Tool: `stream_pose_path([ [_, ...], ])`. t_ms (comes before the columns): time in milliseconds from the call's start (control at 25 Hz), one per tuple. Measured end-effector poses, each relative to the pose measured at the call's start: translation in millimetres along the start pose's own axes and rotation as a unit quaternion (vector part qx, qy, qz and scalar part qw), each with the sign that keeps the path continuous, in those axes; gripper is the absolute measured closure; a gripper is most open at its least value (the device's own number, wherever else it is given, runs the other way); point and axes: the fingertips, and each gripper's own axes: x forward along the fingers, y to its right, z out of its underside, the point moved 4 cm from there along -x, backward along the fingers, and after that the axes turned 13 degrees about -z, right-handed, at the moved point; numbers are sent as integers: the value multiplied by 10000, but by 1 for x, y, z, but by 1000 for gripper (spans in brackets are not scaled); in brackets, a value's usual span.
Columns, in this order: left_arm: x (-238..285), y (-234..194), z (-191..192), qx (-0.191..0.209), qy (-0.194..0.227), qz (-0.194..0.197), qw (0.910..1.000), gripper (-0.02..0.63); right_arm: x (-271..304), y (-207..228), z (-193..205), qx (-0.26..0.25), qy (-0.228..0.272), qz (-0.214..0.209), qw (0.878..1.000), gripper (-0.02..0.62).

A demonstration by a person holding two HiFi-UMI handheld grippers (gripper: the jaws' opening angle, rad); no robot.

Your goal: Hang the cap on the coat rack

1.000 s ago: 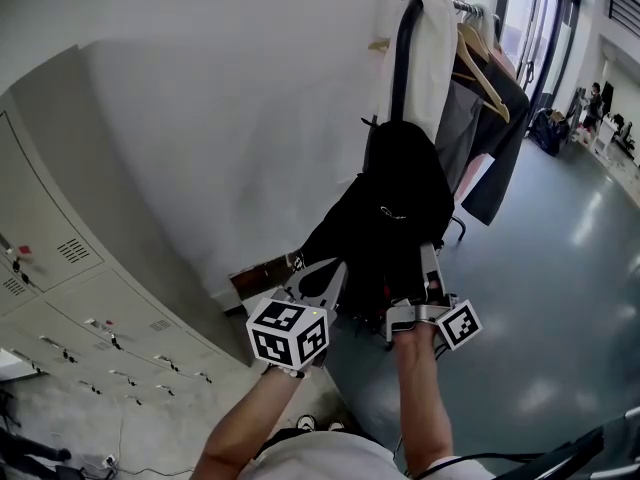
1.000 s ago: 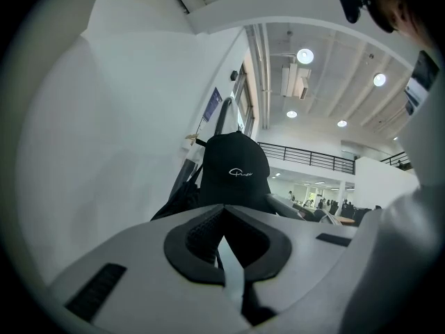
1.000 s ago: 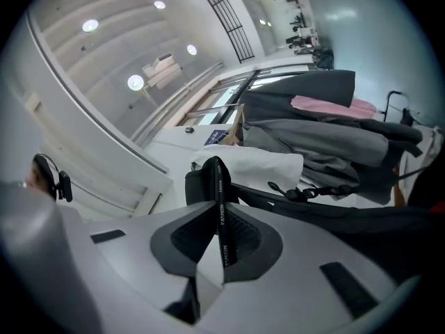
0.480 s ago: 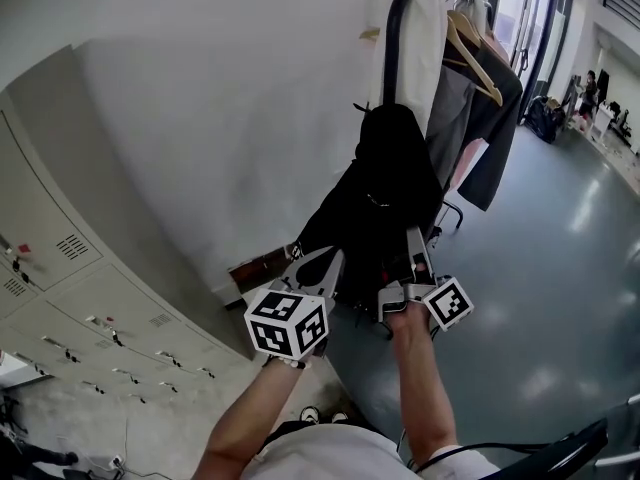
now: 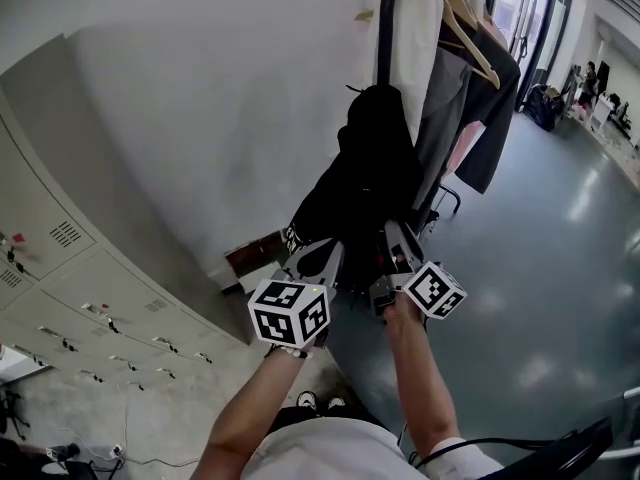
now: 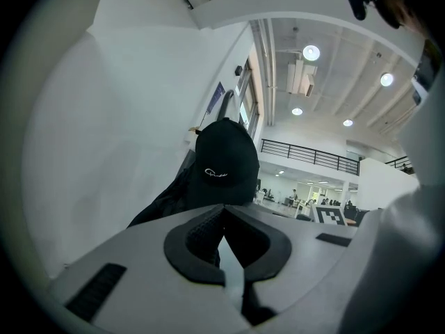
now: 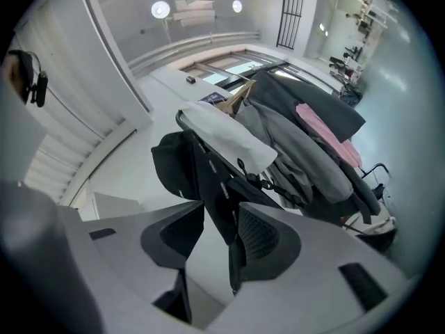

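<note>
Black cap, white script logo illegible, hangs on coat rack ahead of closed left gripper, crown up, logo facing it. Right gripper: jaws, just opening, stand wide around a loose black strap.

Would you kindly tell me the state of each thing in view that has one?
cap: hanging on the coat rack, free of both grippers.
coat rack: standing, loaded with garments.
left gripper: jaws together, empty.
right gripper: jaws just opened, apart; dark strip in the gap, unpinched.
</note>
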Motion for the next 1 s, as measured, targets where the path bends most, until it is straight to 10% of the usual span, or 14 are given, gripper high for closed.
stream_pose_path([
  [240,-3,-6,29,-137,-207,-253,9994,603,-39,4,19,-189,-528,202,9982,459],
  [400,-4,-17,59,-169,-397,-448,9981,603,-59,15,42,-314,-819,326,9956,592],
  [1000,-70,-25,160,-149,-835,-166,9963,603,-141,-36,137,-789,-1569,22,9845,592],
])
